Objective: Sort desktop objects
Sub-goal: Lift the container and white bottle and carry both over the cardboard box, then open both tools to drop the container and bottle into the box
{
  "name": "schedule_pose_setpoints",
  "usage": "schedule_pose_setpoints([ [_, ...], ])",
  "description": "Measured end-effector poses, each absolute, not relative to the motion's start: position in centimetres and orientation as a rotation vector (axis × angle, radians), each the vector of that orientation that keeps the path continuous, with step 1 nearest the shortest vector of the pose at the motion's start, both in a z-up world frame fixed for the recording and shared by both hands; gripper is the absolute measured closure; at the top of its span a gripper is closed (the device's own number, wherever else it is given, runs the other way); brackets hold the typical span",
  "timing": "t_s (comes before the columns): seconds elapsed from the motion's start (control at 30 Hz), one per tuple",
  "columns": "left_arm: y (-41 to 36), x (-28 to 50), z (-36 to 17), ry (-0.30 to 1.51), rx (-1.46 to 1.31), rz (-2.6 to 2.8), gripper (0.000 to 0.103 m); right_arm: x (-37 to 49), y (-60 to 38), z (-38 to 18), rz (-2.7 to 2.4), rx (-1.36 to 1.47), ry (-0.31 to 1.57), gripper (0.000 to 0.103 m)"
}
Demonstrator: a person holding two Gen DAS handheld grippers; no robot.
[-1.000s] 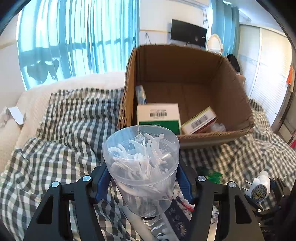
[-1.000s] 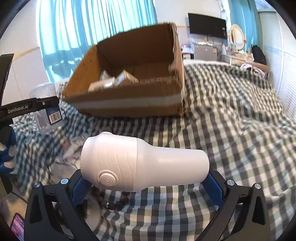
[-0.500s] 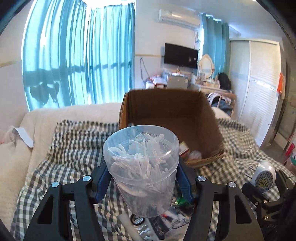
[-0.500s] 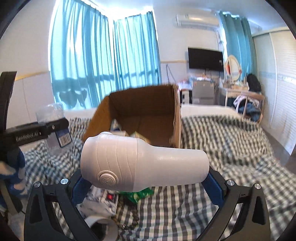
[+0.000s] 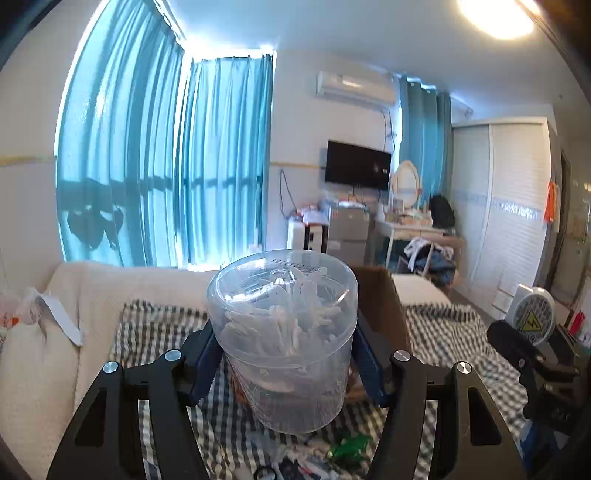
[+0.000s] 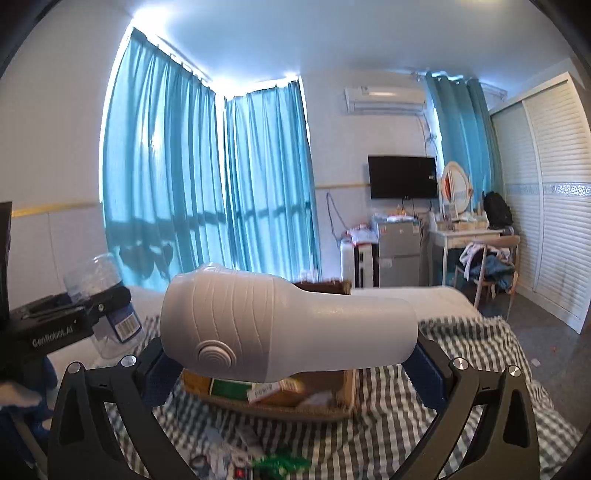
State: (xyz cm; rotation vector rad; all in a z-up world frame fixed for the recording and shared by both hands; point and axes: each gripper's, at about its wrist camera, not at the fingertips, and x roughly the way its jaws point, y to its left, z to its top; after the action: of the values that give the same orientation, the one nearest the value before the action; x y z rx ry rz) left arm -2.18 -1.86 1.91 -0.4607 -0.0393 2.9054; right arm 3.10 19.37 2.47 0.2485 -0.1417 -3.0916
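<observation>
Both loads are in the air, in transit to the cardboard box [image 6: 325, 398]. The left claw [image 5: 282, 360] pinches a clear plastic tub [image 5: 282, 347] of white picks; the right claw [image 6: 290, 356] clamps a white bottle-shaped device [image 6: 288, 328] lying crosswise. The box sits ahead of and below each claw on the checked bed cover [image 6: 461, 350]. Next, I judge: carry each load over the box opening, lower, release.

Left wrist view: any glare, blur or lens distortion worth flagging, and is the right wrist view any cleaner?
Left wrist view: ceiling lamp blows out top right, backlit curtains bow with fisheye. Right wrist view: no lamp glare; cardboard box beneath the sharp white bottle looks smeared.
</observation>
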Motion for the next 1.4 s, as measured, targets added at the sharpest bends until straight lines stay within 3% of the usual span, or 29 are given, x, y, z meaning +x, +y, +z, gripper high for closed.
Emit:
schedule_pose_setpoints([
  [0.53,-1.1,-6.4,4.5,-0.004,-0.346,2.926,0.038,-1.3,18.2,4.7,-3.077,0.162,-0.008,0.001],
  [1.4,1.8,-21.3,-8.0,0.107,-0.747,2.806,0.036,-17.6,18.8,-7.9,-3.031,0.550,0.153,0.000],
])
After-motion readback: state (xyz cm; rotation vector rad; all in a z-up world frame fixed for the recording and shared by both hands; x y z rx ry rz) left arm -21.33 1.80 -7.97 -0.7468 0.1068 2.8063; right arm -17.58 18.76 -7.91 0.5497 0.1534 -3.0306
